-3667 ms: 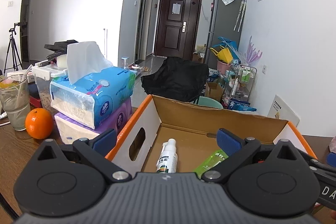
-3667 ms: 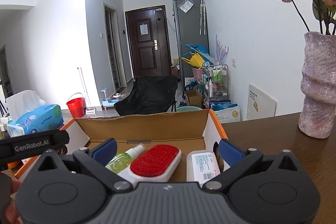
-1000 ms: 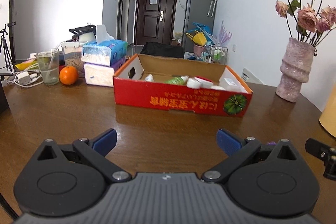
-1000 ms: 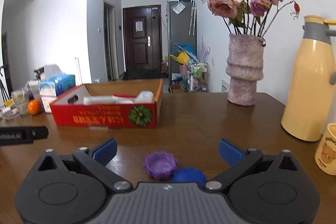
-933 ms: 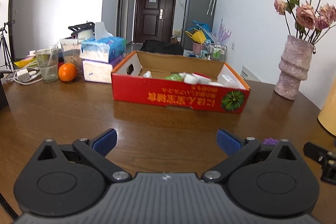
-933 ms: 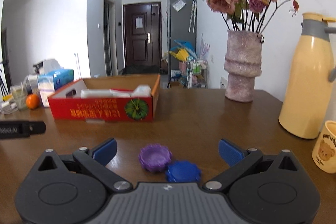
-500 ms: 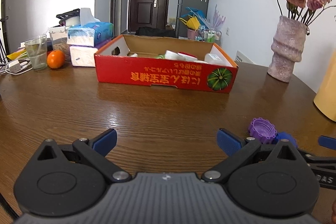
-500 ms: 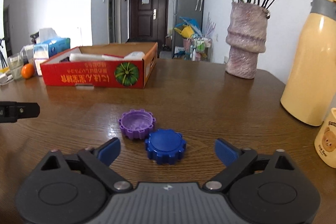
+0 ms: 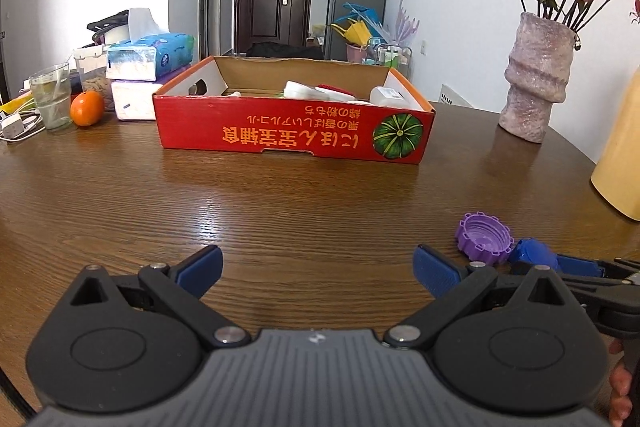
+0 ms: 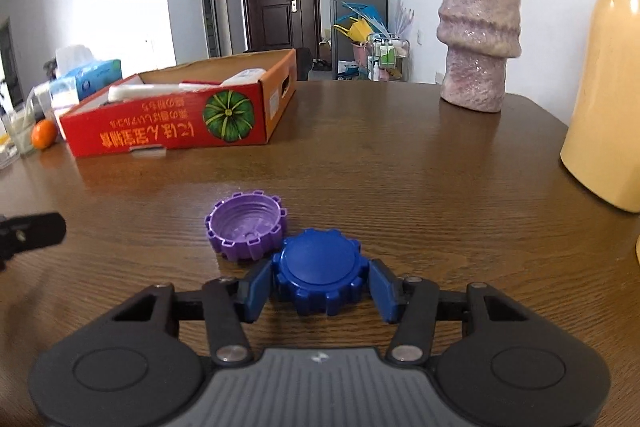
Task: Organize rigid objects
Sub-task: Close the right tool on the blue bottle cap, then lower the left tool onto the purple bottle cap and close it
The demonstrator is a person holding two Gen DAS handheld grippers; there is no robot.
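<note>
Right gripper (image 10: pixel 321 285) jaws just closed onto blue cap (image 10: pixel 320 267) at lower centre, left gripper (image 9: pixel 316 267) wide and empty, red box (image 9: pixel 294 137) (upper centre) holds white bottles.

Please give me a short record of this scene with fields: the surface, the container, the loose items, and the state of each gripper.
surface: brown wooden table
container: open red box, several items inside
loose items: blue cap closed side up, purple cap open side up, side by side
right gripper: jaws have just been closing, pads on both sides of the blue cap
left gripper: open, nothing between the jaws
</note>
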